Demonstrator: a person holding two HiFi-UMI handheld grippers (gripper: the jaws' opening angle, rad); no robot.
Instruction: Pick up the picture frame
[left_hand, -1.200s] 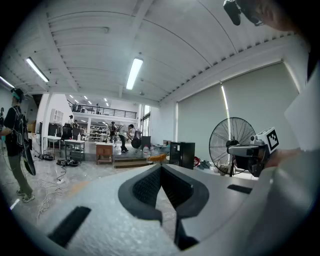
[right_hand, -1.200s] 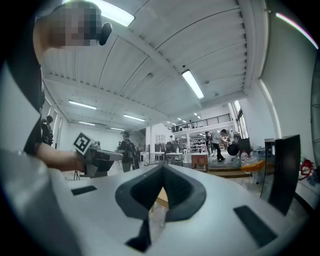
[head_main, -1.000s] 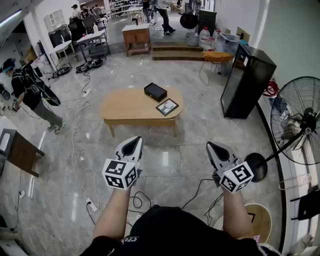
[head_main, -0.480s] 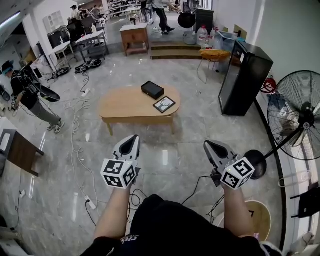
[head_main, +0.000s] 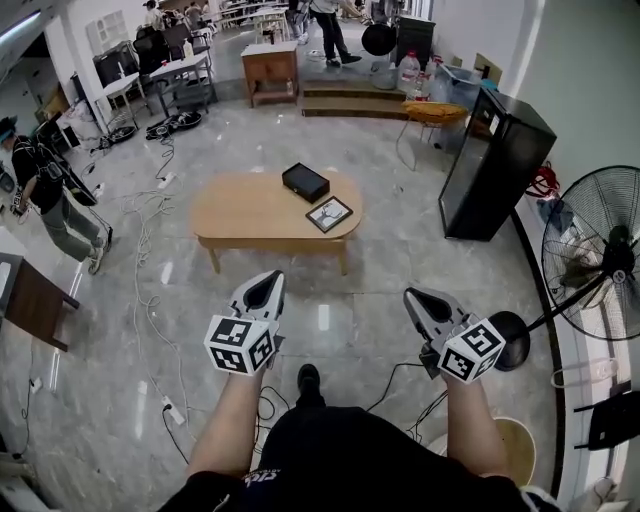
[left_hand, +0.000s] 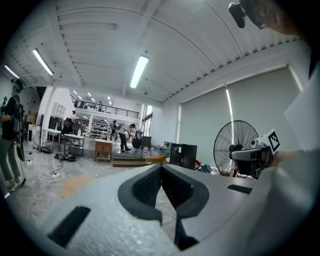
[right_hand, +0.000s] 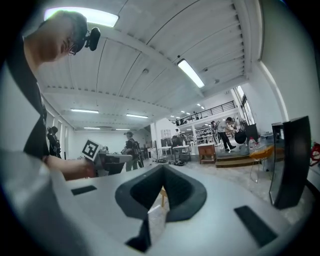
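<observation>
The picture frame (head_main: 330, 214), dark-rimmed with a pale picture, lies flat near the right end of the low oval wooden table (head_main: 250, 213) in the head view. Both grippers hang well short of the table, over the marble floor. My left gripper (head_main: 264, 286) is shut with nothing in it, and its jaws meet at the tips in the left gripper view (left_hand: 160, 168). My right gripper (head_main: 413, 296) is also shut and empty, with a table leg showing through the notch in the right gripper view (right_hand: 162, 169).
A black box (head_main: 306, 182) sits on the table behind the frame. A black cabinet (head_main: 492, 165) and a standing fan (head_main: 596, 255) are at the right. Cables (head_main: 150, 290) trail over the floor at the left, where a person (head_main: 45, 200) stands. Steps (head_main: 360, 100) rise at the back.
Both grippers have shifted slightly while staying shut. The table sits a little nearer in the head view, and a shoe now shows on the floor between the arms.
</observation>
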